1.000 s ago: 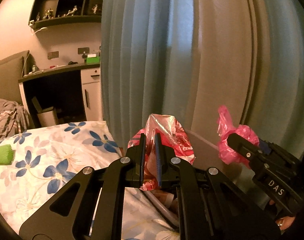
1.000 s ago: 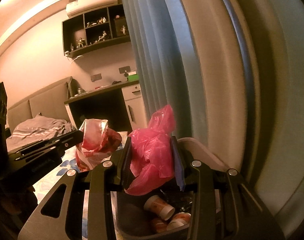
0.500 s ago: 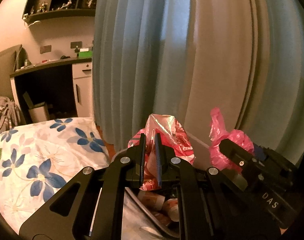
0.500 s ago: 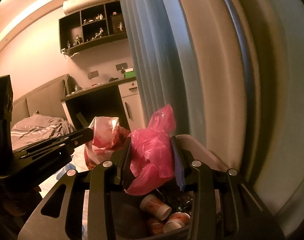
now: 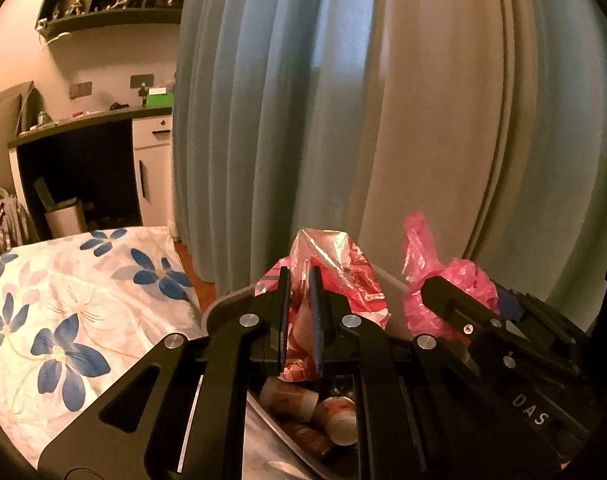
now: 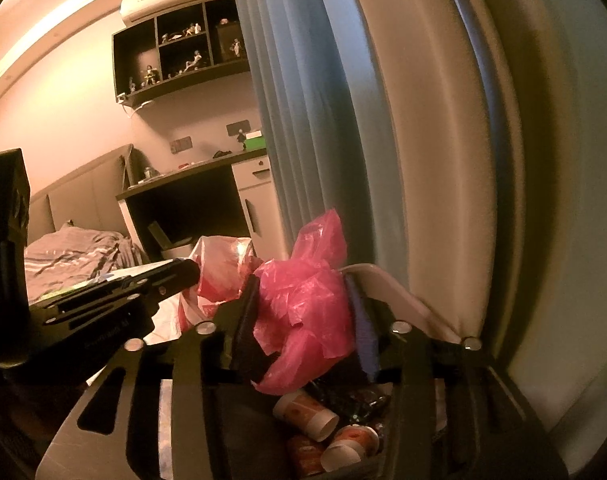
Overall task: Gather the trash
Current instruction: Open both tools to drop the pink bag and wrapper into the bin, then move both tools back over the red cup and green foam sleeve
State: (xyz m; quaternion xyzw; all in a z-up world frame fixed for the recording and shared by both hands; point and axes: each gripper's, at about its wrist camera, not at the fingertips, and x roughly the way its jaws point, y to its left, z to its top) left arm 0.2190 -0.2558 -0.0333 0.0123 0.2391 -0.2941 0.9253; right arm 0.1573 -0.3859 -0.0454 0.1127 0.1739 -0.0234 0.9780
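My left gripper (image 5: 299,300) is shut on a shiny red-and-pink foil wrapper (image 5: 335,264) and holds it over the open trash bin (image 5: 223,304). My right gripper (image 6: 303,312) is shut on a crumpled pink plastic bag (image 6: 307,300), also above the bin's rim (image 6: 387,280). The two grippers are side by side; the right gripper (image 5: 435,288) with the pink bag (image 5: 463,280) shows in the left wrist view, and the left gripper (image 6: 187,272) with the wrapper (image 6: 219,264) shows in the right wrist view. Paper cups (image 6: 307,412) and dark trash lie in the bin.
A blue-grey curtain (image 5: 343,120) hangs right behind the bin. A bed with a floral cover (image 5: 63,312) lies to the left. A dark desk with a white cabinet (image 5: 151,168) and wall shelves (image 6: 179,56) stand further back.
Both grippers, with the wrapper and the bag still held, have moved forward over the bin; the cups inside have come into view in the left wrist view.
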